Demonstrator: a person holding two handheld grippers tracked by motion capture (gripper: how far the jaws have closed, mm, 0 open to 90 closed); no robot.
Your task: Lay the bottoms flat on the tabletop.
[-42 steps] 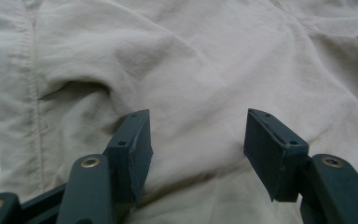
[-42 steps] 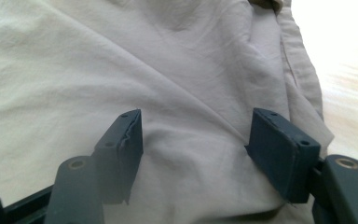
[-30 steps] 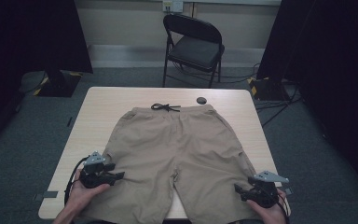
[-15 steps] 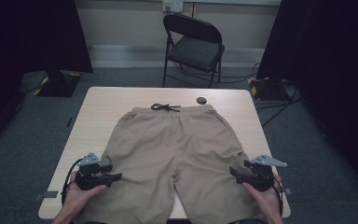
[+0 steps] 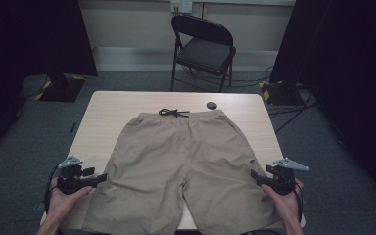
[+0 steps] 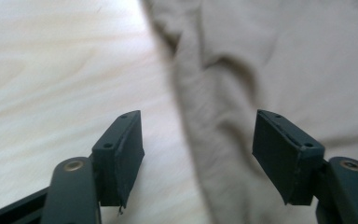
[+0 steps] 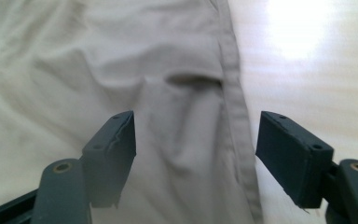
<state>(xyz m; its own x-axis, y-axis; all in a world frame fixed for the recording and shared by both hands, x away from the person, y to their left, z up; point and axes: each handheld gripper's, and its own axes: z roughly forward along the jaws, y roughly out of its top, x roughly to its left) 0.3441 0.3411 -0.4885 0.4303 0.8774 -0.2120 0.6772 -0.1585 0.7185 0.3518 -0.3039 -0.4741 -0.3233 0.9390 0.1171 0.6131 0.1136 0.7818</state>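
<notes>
Shorts [image 5: 188, 166] lie flat on the worktop [image 5: 107, 110]; left hand-held gripper [image 5: 100, 178] and right hand-held gripper [image 5: 254, 177], jaws just opening, straddle the outer leg seams, gripping nothing.

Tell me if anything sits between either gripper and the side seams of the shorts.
Nothing visible does. The left gripper and right gripper stand open at the outer edges of the shorts, with just bare table alongside.
</notes>
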